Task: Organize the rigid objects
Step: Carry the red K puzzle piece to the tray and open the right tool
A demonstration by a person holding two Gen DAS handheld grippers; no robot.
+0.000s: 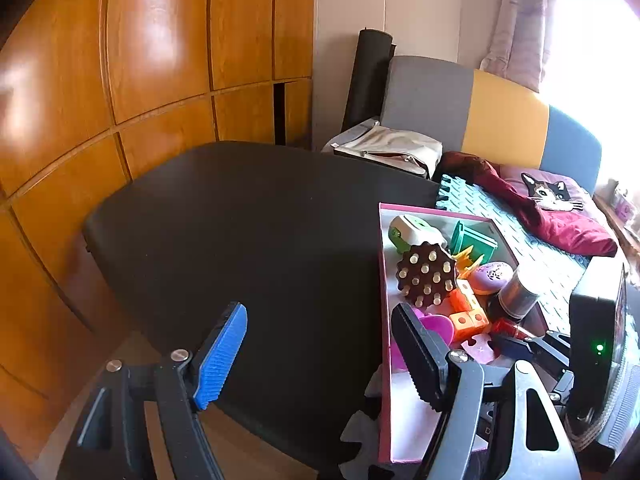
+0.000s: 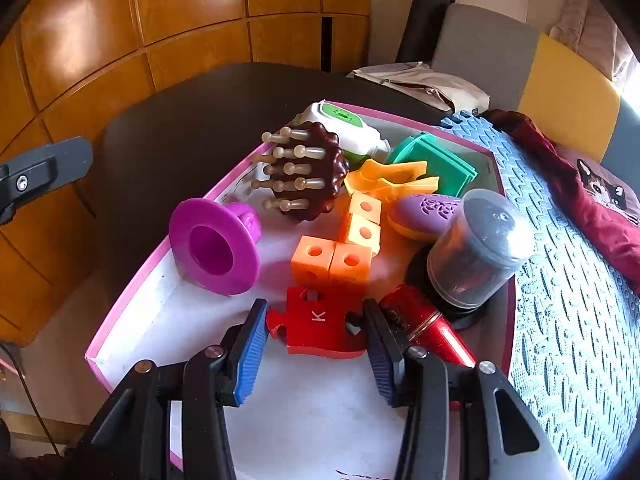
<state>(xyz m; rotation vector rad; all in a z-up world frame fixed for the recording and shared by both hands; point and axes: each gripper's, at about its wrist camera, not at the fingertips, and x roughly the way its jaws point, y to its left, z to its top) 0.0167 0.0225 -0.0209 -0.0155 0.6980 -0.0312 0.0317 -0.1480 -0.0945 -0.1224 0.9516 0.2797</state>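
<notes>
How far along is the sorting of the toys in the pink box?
Done: nothing visibly; the black table shows no toys. In hand: the right gripper has its jaws around the red K puzzle piece in the pink box. Left: brush, orange cubes, purple funnel, the rest. Left gripper is open, empty.

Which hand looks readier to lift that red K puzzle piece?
Right. The right hand-held gripper already has the flat red puzzle piece marked K between its blue pads, inside the pink-rimmed box. The left hand-held gripper hangs open over the dark table.
</notes>
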